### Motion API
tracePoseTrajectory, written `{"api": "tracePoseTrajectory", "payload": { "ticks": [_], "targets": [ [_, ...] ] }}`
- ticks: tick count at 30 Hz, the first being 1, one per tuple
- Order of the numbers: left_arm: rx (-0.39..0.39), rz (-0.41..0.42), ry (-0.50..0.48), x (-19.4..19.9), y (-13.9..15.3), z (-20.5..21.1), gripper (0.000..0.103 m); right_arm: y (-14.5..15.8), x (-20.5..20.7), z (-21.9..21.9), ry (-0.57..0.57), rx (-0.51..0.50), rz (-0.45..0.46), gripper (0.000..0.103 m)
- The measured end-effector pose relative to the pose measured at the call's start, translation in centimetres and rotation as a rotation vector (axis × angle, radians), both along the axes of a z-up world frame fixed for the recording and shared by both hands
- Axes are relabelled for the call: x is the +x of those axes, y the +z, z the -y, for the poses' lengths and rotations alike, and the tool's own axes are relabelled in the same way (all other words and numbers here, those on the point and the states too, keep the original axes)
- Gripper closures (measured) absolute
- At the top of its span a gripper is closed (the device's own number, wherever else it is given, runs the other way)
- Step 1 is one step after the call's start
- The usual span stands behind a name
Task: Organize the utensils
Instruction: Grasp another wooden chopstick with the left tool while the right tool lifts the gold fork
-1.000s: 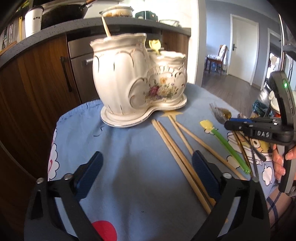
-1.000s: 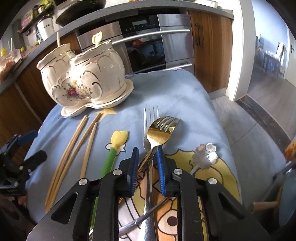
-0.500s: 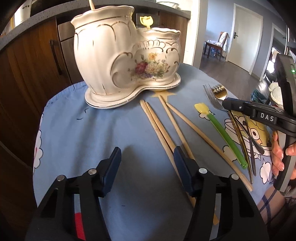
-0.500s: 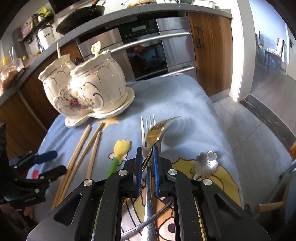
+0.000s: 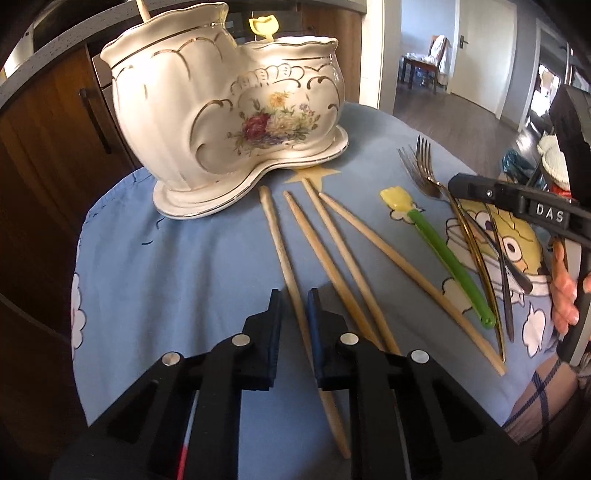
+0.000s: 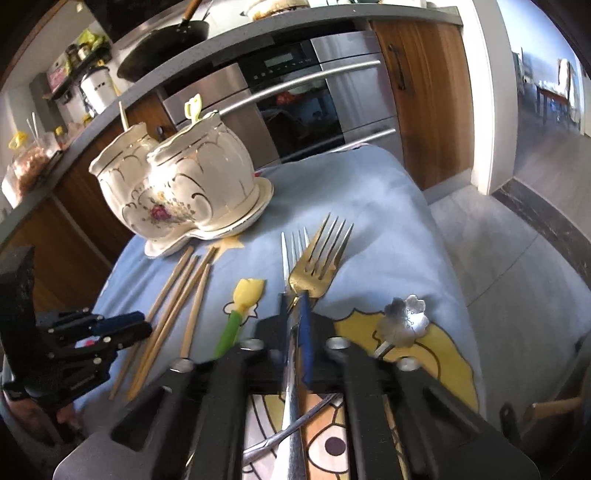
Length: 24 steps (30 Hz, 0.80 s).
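Observation:
A white floral two-pot ceramic holder [image 5: 229,110] stands at the far side of the blue cloth; it also shows in the right wrist view [image 6: 181,188]. Several wooden chopsticks [image 5: 332,251] lie in front of it. My left gripper [image 5: 293,299] is shut on the leftmost chopstick [image 5: 280,251]. My right gripper [image 6: 293,302] is shut on the gold fork [image 6: 317,258], whose head is lifted off the cloth. A silver fork [image 6: 295,240], a green spatula with a yellow head [image 6: 240,310] and a flower-shaped spoon [image 6: 404,321] lie beside it.
The table is small and round; its cloth [image 6: 369,192] drops off at the right edge to the floor. Kitchen cabinets and an oven [image 6: 303,96] stand just behind the holder. A yellow-tipped utensil [image 5: 261,27] stands in the holder.
My left gripper moved forward and closed from wide open onto the leftmost chopstick. My right gripper closed fully on the gold fork and raised its head.

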<state>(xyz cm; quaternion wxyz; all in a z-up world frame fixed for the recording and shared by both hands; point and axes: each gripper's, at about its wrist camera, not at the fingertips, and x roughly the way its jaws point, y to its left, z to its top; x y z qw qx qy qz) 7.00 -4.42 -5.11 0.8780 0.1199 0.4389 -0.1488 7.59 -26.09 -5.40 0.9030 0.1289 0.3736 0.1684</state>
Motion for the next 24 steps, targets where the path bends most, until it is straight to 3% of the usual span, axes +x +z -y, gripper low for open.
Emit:
{"api": "tracePoseTrajectory", "payload": {
  "ticks": [10,15,20,22,24],
  "targets": [
    [0.005,0.001,0.005,-0.5,0.0,-1.6,0.089,-0.1,0.2,-1.9,0.017,-0.066,-0.023,0.079],
    [-0.005,-0.001,-0.011,-0.1,-0.1,-1.5,0.089,0.0,1.2,-3.0,-0.005,-0.170,-0.055,0.080],
    [-0.006,-0.011,-0.044,0.1,-0.1,-1.7,0.089,0.2,2.3,-3.2,-0.001,-0.176,-0.085,0.088],
    [0.005,-0.012,-0.057,0.2,0.0,-1.7,0.096,0.3,2.2,-3.4,0.006,-0.195,-0.081,0.089],
    [0.009,-0.010,-0.059,0.0,0.2,-2.3,0.097,0.6,1.8,-3.3,0.010,-0.188,-0.067,0.092]
  ]
}}
